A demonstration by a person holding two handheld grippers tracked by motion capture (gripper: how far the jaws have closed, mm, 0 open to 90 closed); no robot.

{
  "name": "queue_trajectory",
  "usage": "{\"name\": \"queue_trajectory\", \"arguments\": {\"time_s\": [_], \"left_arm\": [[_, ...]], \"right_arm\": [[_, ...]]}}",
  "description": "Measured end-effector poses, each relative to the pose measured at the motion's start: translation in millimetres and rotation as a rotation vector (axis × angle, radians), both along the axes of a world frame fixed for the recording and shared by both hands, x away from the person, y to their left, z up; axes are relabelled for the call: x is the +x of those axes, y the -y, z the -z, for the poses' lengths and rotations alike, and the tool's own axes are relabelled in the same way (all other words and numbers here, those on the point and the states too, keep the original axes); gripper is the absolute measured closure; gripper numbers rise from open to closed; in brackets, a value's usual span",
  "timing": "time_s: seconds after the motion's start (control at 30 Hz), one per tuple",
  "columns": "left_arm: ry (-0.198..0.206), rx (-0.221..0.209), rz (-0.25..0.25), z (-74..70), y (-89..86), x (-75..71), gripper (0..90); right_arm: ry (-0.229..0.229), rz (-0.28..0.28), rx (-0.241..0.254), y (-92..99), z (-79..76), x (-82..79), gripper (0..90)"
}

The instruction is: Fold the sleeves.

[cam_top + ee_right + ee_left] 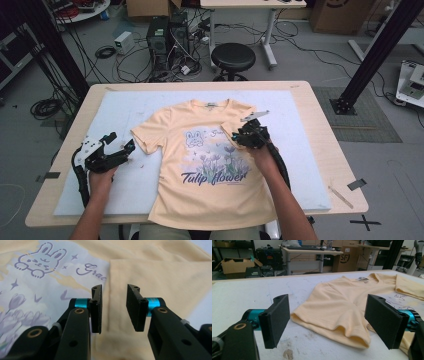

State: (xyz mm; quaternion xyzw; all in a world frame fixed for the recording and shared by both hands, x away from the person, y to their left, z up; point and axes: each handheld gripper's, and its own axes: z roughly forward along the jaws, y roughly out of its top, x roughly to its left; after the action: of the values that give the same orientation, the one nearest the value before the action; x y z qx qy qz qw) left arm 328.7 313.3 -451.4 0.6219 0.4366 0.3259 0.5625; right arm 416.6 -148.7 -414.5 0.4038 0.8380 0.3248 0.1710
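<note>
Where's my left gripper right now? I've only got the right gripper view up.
Observer: The left gripper is low over the white mat, just beside the T-shirt, pointing at the near sleeve.
Operator: Is it holding that sleeve?
Observer: No. In the left gripper view its jaws stand wide open, and the sleeve lies on the mat ahead of them, ungripped.
Operator: Does the whole shirt lie on the mat?
Observer: Not quite. In the high view its bottom hem reaches past the mat's near edge, towards the person.
</note>
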Motion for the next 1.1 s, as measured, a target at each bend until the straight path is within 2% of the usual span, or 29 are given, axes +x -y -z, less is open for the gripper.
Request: {"name": "queue_trajectory", "arguments": {"time_s": [0.03,0.07,0.1,0.13,0.17,0.2,0.23,0.27,0.3,0.33,0.4,0.5,0.6,0.63,0.67,0.7,0.73,0.8,0.83,0.87,0.93,0.97,1.03,1.07,1.1], "left_arm": [[0.001,-0.002,0.000,0.0,0.0,0.0,20.5],[0.001,-0.005,-0.001,0.1,0.0,0.1,20.5],[0.001,-0.006,-0.001,0.1,-0.1,0.1,20.6],[0.001,-0.006,-0.001,0.1,-0.2,0.1,20.5],[0.001,-0.006,0.000,0.1,-0.3,0.1,20.6],[0.001,-0.007,0.000,0.1,-0.2,0.1,20.6],[0.001,-0.006,0.001,0.1,-0.3,0.1,20.5],[0.002,-0.007,0.001,0.1,-0.2,0.1,20.5],[0.001,-0.007,0.001,0.1,-0.1,0.1,20.6],[0.000,-0.004,0.002,0.1,-0.1,0.1,20.6],[0.000,-0.002,0.002,0.0,0.0,0.1,20.6],[-0.001,0.003,0.000,-0.1,-0.1,0.3,20.5],[-0.005,0.003,-0.002,-0.2,0.3,0.7,20.6],[-0.006,0.003,-0.002,-0.2,0.3,0.7,20.5],[-0.006,0.003,-0.002,-0.2,0.3,0.7,20.5],[-0.005,0.002,-0.001,-0.2,0.4,0.8,20.6],[-0.005,0.002,-0.001,-0.2,0.4,0.8,20.6],[-0.008,0.002,-0.001,-0.3,0.1,0.8,20.5],[-0.013,0.002,-0.001,-0.5,-0.1,0.8,20.5],[-0.018,0.006,0.002,-0.8,-0.4,1.6,20.5],[-0.043,-0.003,0.001,-1.6,0.0,3.0,20.5],[-0.055,-0.005,0.002,-2.5,0.5,3.7,20.5],[-0.081,0.009,-0.010,-7.8,2.2,4.9,20.5],[-0.088,0.008,-0.009,-11.1,3.0,5.9,20.5],[-0.088,-0.002,-0.006,-13.7,4.2,6.9,20.5]], "right_arm": [[-0.008,-0.007,-0.023,-7.7,2.7,4.5,65.6],[-0.008,-0.007,-0.023,-7.7,2.7,4.5,65.6],[-0.014,-0.005,-0.057,-14.8,5.8,8.6,65.6],[-0.032,0.017,-0.129,-25.2,13.6,16.1,66.4],[-0.040,0.024,-0.148,-27.3,17.6,19.5,67.5],[-0.040,0.024,-0.148,-27.3,17.6,19.5,67.5],[-0.032,0.040,-0.142,-27.7,17.3,20.7,79.0],[-0.032,0.040,-0.142,-27.7,17.3,20.7,79.0],[-0.029,0.031,-0.154,-27.5,16.7,20.3,87.0],[-0.029,0.031,-0.154,-27.5,16.7,20.3,87.0],[-0.040,0.025,-0.103,-26.3,14.3,20.7,87.6],[-0.019,0.017,0.002,-26.0,8.7,21.4,87.6],[-0.035,0.025,0.034,-28.9,11.0,26.8,87.5],[-0.053,0.026,0.030,-29.6,14.9,28.8,83.8],[-0.053,0.026,0.030,-29.6,14.9,28.8,83.8],[-0.067,0.029,0.065,-26.1,14.8,28.7,69.8],[-0.067,0.029,0.065,-26.1,14.8,28.7,69.8],[-0.023,0.053,0.128,-14.6,5.7,21.0,64.1],[0.068,0.087,0.169,2.3,-4.5,7.8,62.9],[0.068,0.087,0.169,2.3,-4.5,7.8,62.9],[0.155,0.135,0.162,21.9,-11.1,-5.5,55.7],[0.202,0.157,0.162,43.3,-11.1,-16.6,47.2],[0.220,0.197,0.157,62.3,-7.7,-27.9,34.2],[0.220,0.197,0.157,62.3,-7.7,-27.9,34.2],[0.229,0.213,0.159,71.2,-5.5,-33.4,31.0]]}}
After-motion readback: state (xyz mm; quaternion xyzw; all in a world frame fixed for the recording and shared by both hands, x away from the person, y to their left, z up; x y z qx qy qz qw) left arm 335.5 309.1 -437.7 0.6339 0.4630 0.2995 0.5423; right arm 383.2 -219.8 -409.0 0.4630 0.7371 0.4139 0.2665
